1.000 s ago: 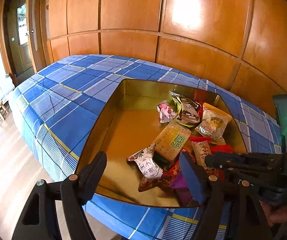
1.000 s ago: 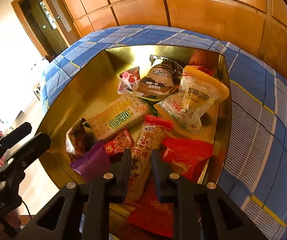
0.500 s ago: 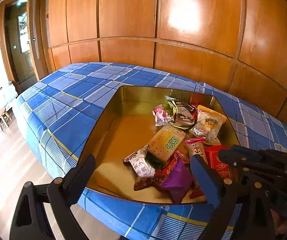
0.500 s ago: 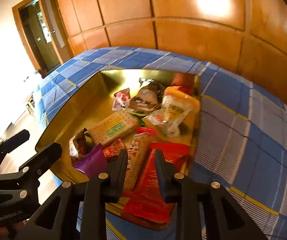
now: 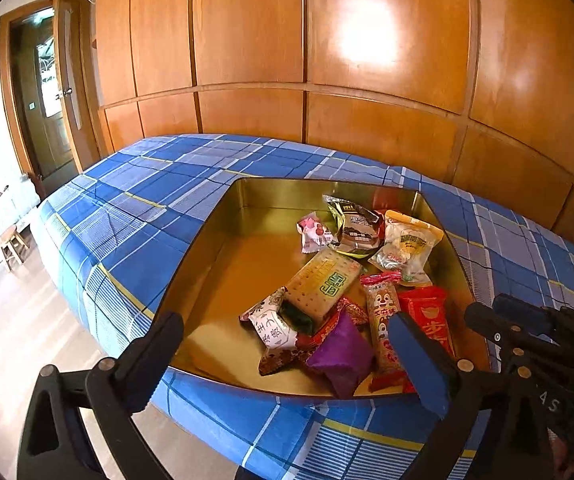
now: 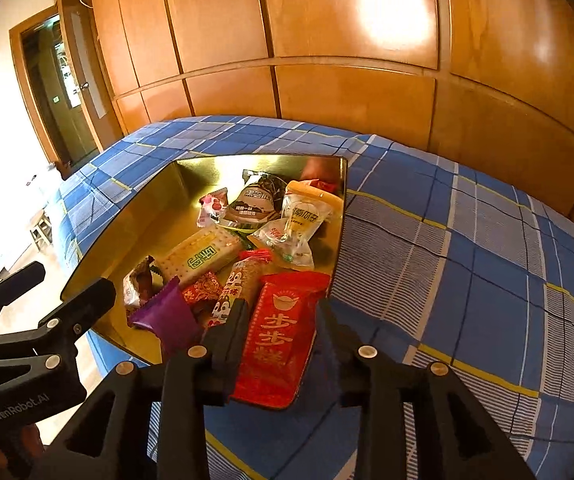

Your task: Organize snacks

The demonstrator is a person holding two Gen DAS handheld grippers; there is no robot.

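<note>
A gold tray (image 5: 223, 240) (image 6: 135, 208) on the blue checked cloth holds several snack packets. Among them are a cracker pack (image 5: 323, 282) (image 6: 199, 256), a purple packet (image 5: 341, 350) (image 6: 167, 314), a red packet (image 5: 431, 320) (image 6: 281, 336), a squirrel-print bar (image 5: 383, 320) and a yellow-topped bag (image 5: 407, 246) (image 6: 303, 216). My left gripper (image 5: 287, 350) is open and empty, above the tray's near edge. My right gripper (image 6: 281, 320) is open and empty, its fingers either side of the red packet's near end, above it.
The cloth-covered table (image 6: 467, 280) stands against a wooden panelled wall (image 5: 367, 80). An open doorway (image 5: 43, 92) and a small stool (image 5: 11, 240) are to the left. Wooden floor (image 5: 15, 340) lies below the table's near edge.
Both grippers have pulled back and up from the tray. The right gripper's jaws have opened from nearly shut. The snacks lie as before.
</note>
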